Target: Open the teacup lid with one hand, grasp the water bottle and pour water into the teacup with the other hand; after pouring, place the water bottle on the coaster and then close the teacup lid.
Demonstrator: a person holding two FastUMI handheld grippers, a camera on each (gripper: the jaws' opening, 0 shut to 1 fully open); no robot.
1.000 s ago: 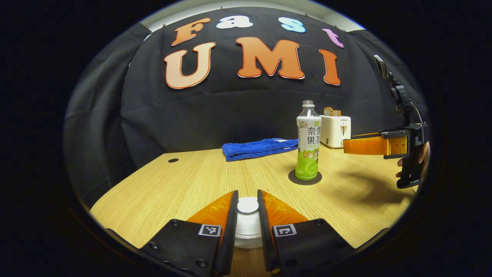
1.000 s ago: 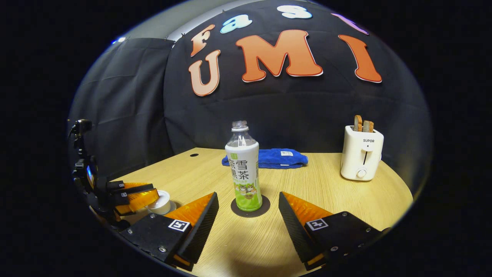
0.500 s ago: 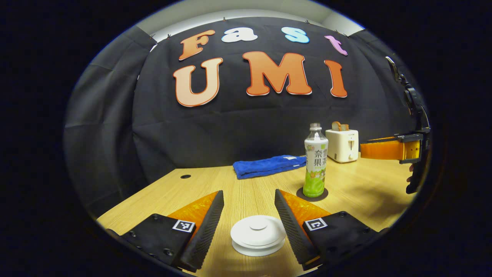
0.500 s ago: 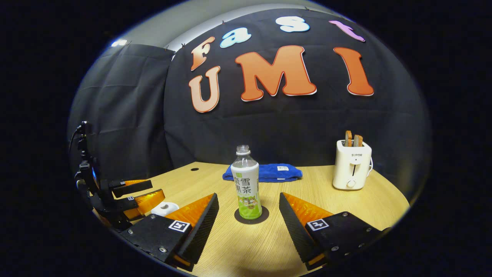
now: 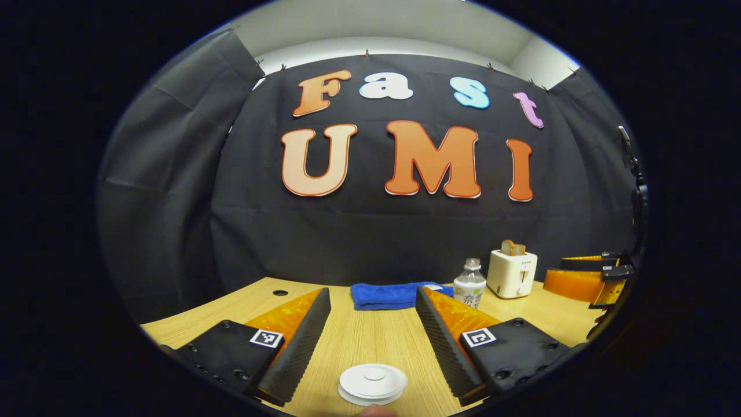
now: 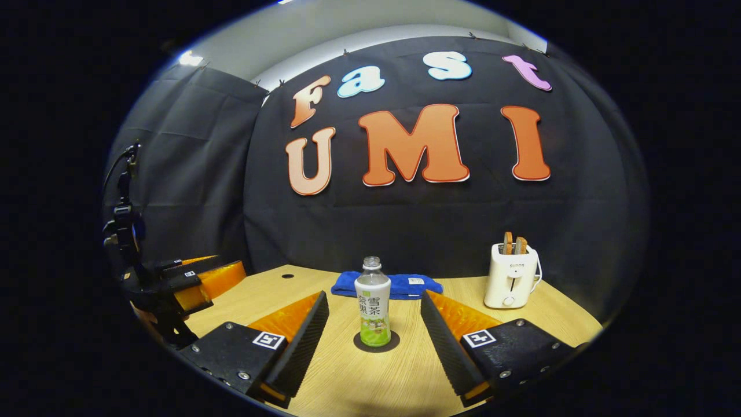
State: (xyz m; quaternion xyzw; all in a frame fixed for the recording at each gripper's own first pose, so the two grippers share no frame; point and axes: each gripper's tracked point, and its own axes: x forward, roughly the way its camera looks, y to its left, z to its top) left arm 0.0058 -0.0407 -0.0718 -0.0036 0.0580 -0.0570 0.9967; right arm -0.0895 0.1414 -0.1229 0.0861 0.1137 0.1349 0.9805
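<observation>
The white teacup lid (image 5: 373, 382) rests flat on the teacup, low between my left gripper's fingers and below their tips. My left gripper (image 5: 371, 289) is open and held above the wooden table (image 5: 359, 341), touching nothing. The water bottle (image 6: 373, 310) stands upright and uncapped on the dark round coaster (image 6: 376, 343), beyond my right gripper (image 6: 373, 293), which is open and apart from it. In the left gripper view the water bottle (image 5: 469, 288) is partly hidden behind a finger, and the right gripper (image 5: 584, 278) hangs at the far right. The left gripper (image 6: 202, 278) shows at the left of the right gripper view.
A folded blue towel (image 6: 399, 285) lies at the back of the table, against the black cloth wall. A white toaster (image 6: 510, 277) with toast in its slots stands at the back right. A small round hole (image 5: 280, 292) marks the table's back left.
My left gripper has let go of the lid, opened, and drawn back and up; the lid stays on the cup. My right gripper has also pulled back from the bottle.
</observation>
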